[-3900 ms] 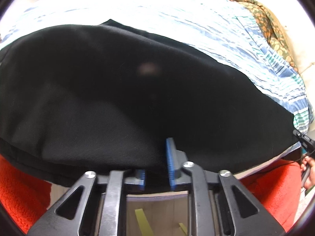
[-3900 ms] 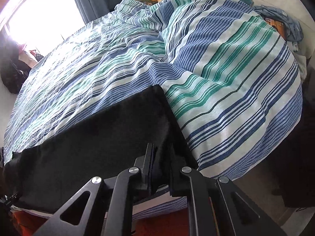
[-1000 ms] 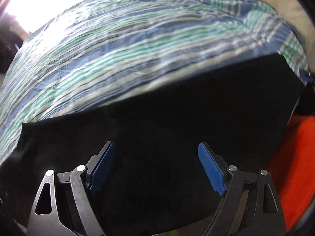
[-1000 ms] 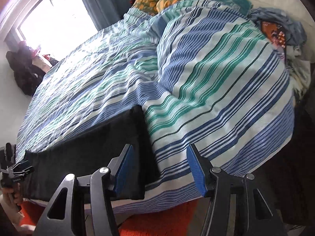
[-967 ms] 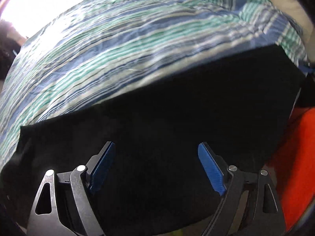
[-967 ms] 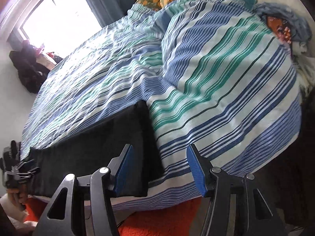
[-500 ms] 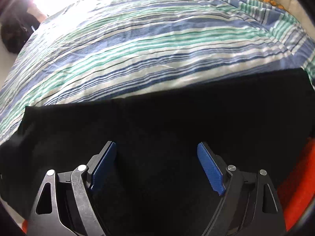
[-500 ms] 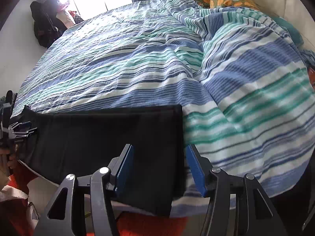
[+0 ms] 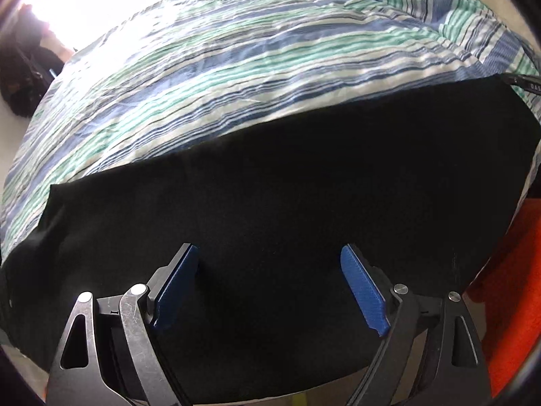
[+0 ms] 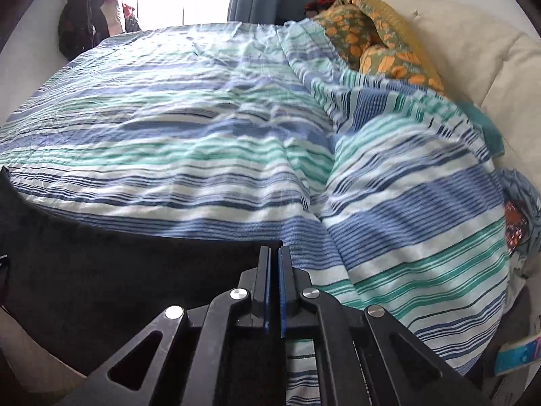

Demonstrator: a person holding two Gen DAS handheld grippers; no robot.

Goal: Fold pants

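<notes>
The black pants (image 9: 287, 196) lie flat in a long band along the near edge of the striped bed. My left gripper (image 9: 270, 264) is open, its blue pads wide apart just above the cloth, holding nothing. In the right wrist view the pants (image 10: 135, 270) fill the lower left, and my right gripper (image 10: 274, 253) is shut on the pants' far right corner where the black cloth ends against the bedspread.
The blue, green and white striped bedspread (image 10: 203, 128) covers the bed. A bulge in the bedspread (image 10: 422, 220) rises at right, with an orange floral pillow (image 10: 372, 40) behind. An orange-red rug (image 9: 507, 287) lies below the bed edge. Dark bags (image 10: 81, 17) stand by the window.
My right gripper has closed on the pants' right corner; it was open half a second ago. The left gripper stays open over the cloth and has shifted slightly.
</notes>
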